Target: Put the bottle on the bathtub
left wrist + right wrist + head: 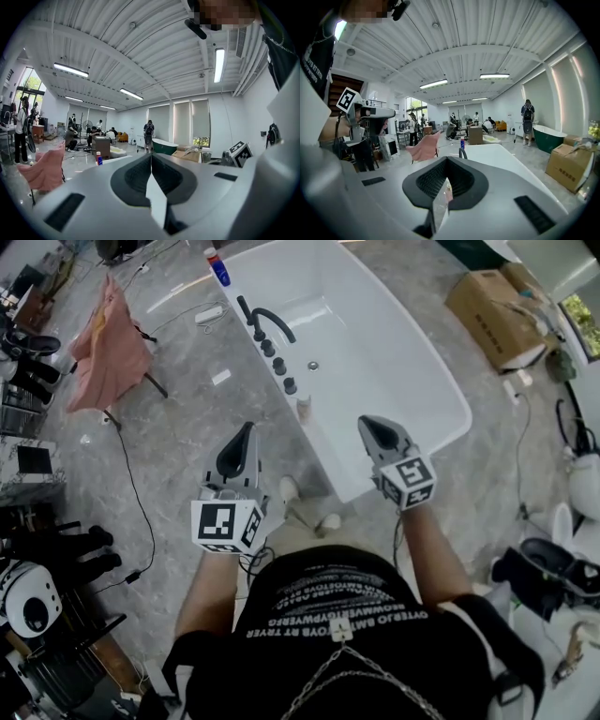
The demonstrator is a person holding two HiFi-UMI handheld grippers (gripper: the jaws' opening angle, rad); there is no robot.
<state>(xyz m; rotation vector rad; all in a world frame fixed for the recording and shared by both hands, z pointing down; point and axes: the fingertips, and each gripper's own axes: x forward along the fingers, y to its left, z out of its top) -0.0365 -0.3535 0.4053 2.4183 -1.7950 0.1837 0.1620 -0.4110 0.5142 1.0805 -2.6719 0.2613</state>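
Note:
The white bathtub [412, 381] lies ahead of me, its near end just past my grippers. A blue bottle with a red cap [218, 268] stands on the tub's far left corner; it also shows as the blue bottle [99, 158] and the blue bottle [462, 143]. A small beige bottle [304, 409] stands on the tub's left rim, between and just beyond my grippers. My left gripper [247, 427] hovers over the floor left of the tub, shut and holding nothing. My right gripper [366, 422] hangs over the tub's near end, jaws together and empty.
A black faucet [267, 324] and knobs [278, 365] line the tub's left rim. A pink cloth [108, 338] hangs on a stand at the left, with cables across the floor. A cardboard box [492, 315] sits at the right. Several people stand far off.

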